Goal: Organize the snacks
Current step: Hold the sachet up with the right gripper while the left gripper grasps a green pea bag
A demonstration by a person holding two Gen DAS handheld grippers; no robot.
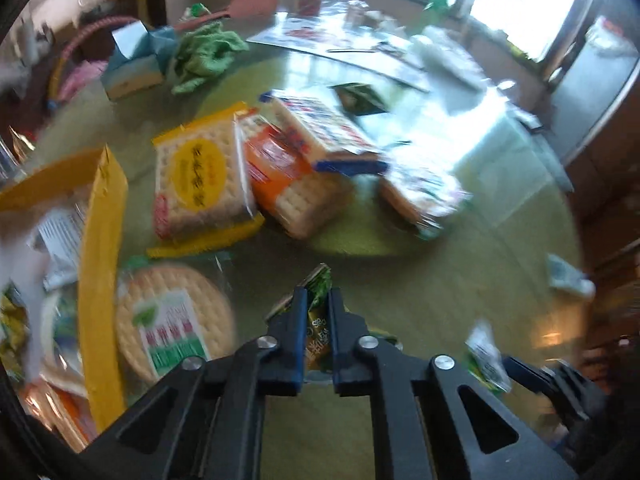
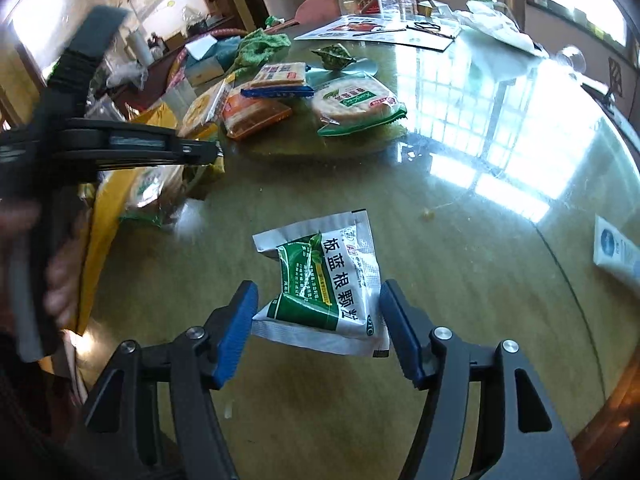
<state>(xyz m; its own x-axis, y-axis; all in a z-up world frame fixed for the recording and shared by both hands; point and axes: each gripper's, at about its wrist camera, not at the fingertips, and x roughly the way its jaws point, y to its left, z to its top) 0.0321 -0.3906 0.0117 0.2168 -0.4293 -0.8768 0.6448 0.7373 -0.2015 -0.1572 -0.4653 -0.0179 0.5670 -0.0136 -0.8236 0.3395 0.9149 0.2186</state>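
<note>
Left gripper (image 1: 318, 300), fingers (image 1: 298, 320) closed on a small green-and-yellow packet (image 1: 318, 322) above the glass tabletop (image 1: 420, 300). Cracker packs (image 1: 256, 168) lie beyond; a round cracker pack (image 1: 172, 316) and yellow bag (image 1: 100, 272) at left.

Both grippers, the left gripper (image 1: 318, 312) and the right gripper (image 2: 318, 330), are black angular frames with triangular cut-outs, round silver screws at the joints, and blue pads (image 2: 234, 336) lining their fingers.

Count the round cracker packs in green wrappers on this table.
2. One round cracker pack lies right of the square-cracker pile; the other lies beside the yellow box. The box may hide more.
</note>
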